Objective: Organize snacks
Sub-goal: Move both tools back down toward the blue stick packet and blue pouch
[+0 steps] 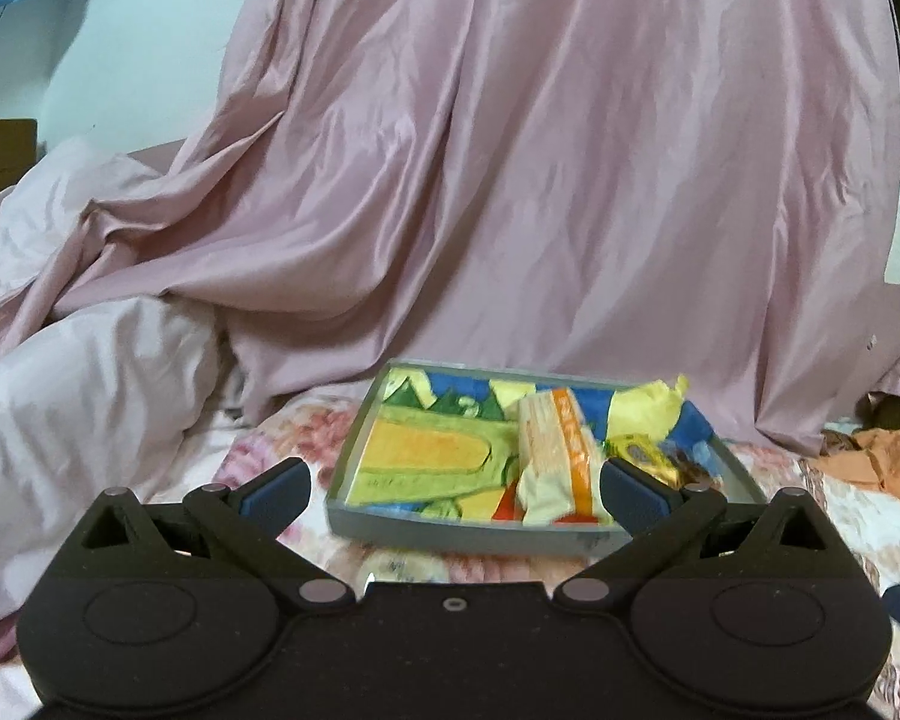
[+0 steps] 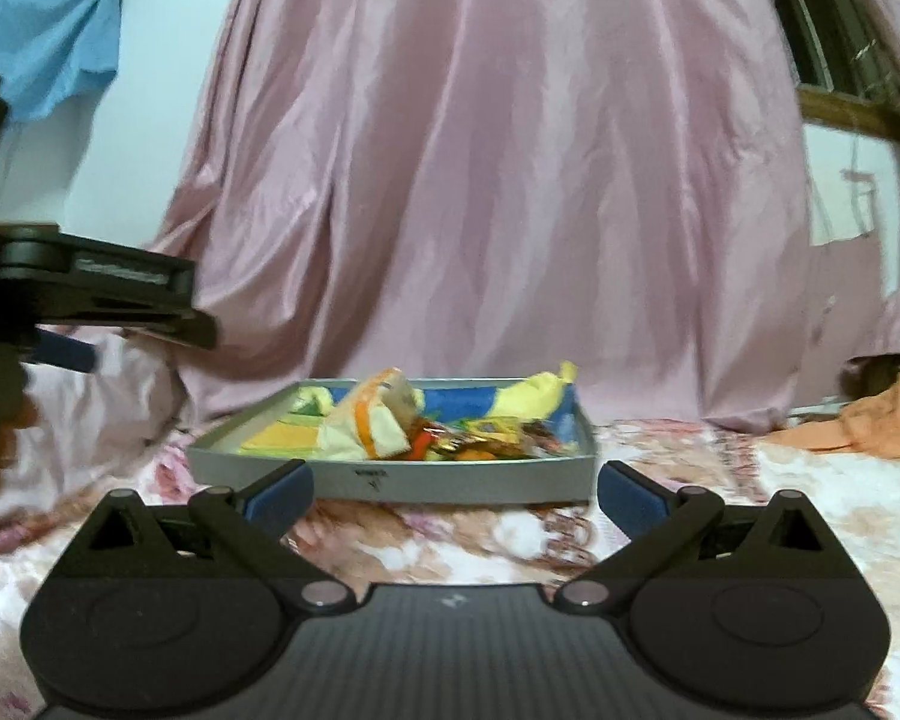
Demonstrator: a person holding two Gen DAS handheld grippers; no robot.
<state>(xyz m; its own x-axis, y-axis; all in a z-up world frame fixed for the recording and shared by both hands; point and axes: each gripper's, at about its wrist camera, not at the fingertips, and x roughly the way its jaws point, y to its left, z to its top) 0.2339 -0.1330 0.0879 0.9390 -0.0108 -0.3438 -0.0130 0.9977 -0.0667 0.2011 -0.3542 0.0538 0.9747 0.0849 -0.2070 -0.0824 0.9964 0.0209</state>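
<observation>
Both the left tongs (image 1: 453,489) and the right tongs (image 2: 455,489) are spread wide with nothing between their blue pads, held low over a floral bed sheet (image 2: 750,498). Just beyond them sits a grey tray (image 2: 462,480) with a colourful printed floor, holding the snacks: a cream-and-orange wrapped packet (image 1: 555,456), a crumpled yellow wrapper (image 1: 648,408) and small shiny sweets (image 2: 480,435). A pink curtain (image 1: 540,150) hangs behind the tray.

Bare floral bedspread (image 2: 480,531) before the tray (image 2: 450,483) — pink curtain (image 2: 510,180) walls off behind.
</observation>
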